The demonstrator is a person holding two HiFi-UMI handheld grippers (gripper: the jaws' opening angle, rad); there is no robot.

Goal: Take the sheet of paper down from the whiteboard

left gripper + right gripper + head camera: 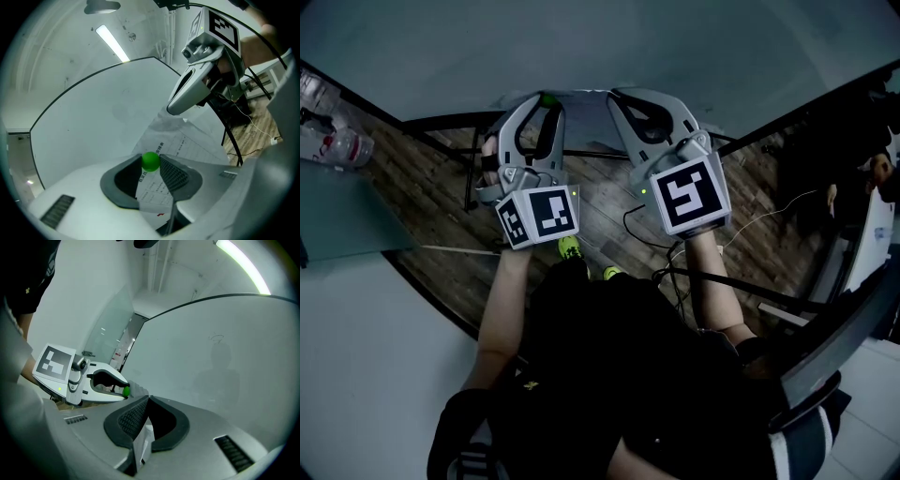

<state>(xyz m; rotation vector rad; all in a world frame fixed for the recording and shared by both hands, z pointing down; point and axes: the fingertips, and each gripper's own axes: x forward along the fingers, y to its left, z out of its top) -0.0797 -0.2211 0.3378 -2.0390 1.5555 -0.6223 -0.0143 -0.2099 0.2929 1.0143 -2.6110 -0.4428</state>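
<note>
Whiteboard (103, 108) behind: left gripper (151, 165) pinches a green ball (150, 160), right gripper (146, 402) clamps the sheet of paper (185, 144).

I see a white paper (187, 143) with black print, a green ball (150, 161), black-and-white squares on the cube (540, 216), dark grey gridded pads (132, 418), and a brown plank floor (600, 187).

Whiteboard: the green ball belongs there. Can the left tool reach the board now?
Likely yes: the left tool, holding the green ball, faces the bare whiteboard; the paper stretches rightward.
</note>
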